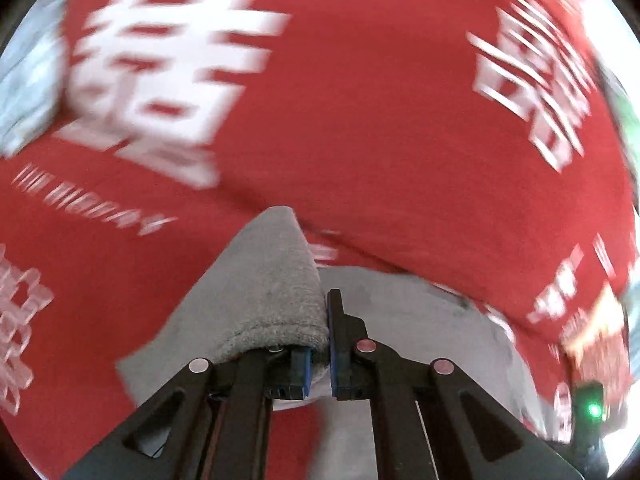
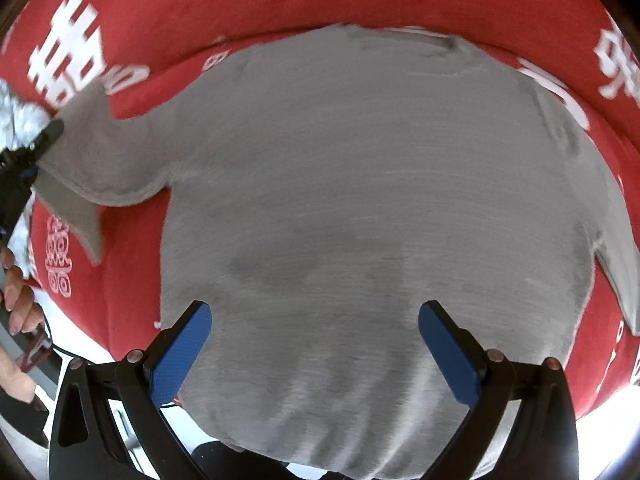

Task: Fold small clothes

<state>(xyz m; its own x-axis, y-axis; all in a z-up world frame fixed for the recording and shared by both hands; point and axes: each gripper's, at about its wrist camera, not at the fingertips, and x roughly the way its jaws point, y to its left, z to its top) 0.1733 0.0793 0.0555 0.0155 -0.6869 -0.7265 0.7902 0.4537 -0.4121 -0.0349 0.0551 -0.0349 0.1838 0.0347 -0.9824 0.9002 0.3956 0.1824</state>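
A small grey T-shirt [image 2: 360,200] lies spread flat on a red cloth with white characters [image 2: 280,0]. My left gripper [image 1: 320,336] is shut on the grey sleeve [image 1: 276,280], which drapes over its left finger. In the right wrist view the left gripper [image 2: 44,140] shows at the far left, holding that sleeve [image 2: 100,160] lifted off the cloth. My right gripper [image 2: 314,344] is open and empty, hovering above the lower part of the shirt, its blue pads [image 2: 180,356] wide apart.
The red cloth [image 1: 360,100] covers the whole surface. A pale crumpled fabric [image 1: 28,72] lies at the far left edge. A person's hand [image 2: 20,300] shows at the left of the right wrist view.
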